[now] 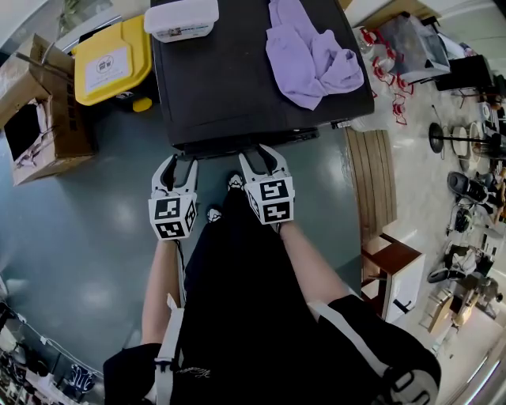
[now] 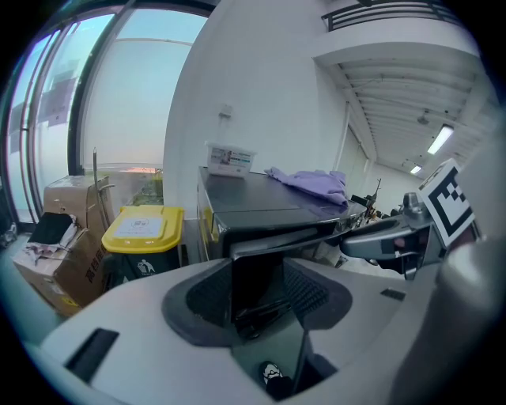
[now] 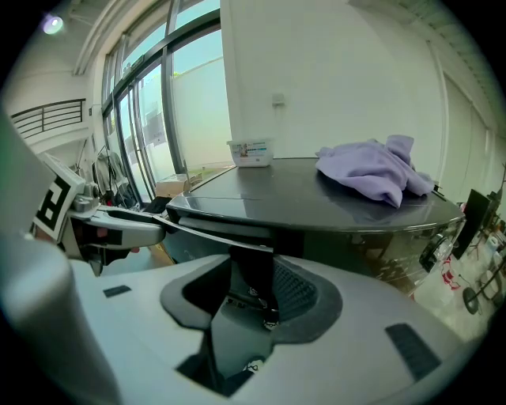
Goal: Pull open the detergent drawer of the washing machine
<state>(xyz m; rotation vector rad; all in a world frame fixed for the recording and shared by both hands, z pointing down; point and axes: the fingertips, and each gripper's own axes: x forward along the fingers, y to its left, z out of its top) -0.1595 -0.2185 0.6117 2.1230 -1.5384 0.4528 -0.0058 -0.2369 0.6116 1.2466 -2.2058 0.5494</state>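
Note:
The black washing machine stands at the top of the head view, and both grippers are at its front edge. My left gripper is open, its tips just short of the front lip. My right gripper is also open, with its tips under the lip. In the left gripper view the left gripper frames the dark front panel between its pads. In the right gripper view the right gripper does the same, close to the panel. I cannot make out the detergent drawer on the dark front.
A lavender cloth and a white box lie on the machine's top. A yellow bin and a cardboard box stand to the left. Wooden slats and cluttered gear fill the right side.

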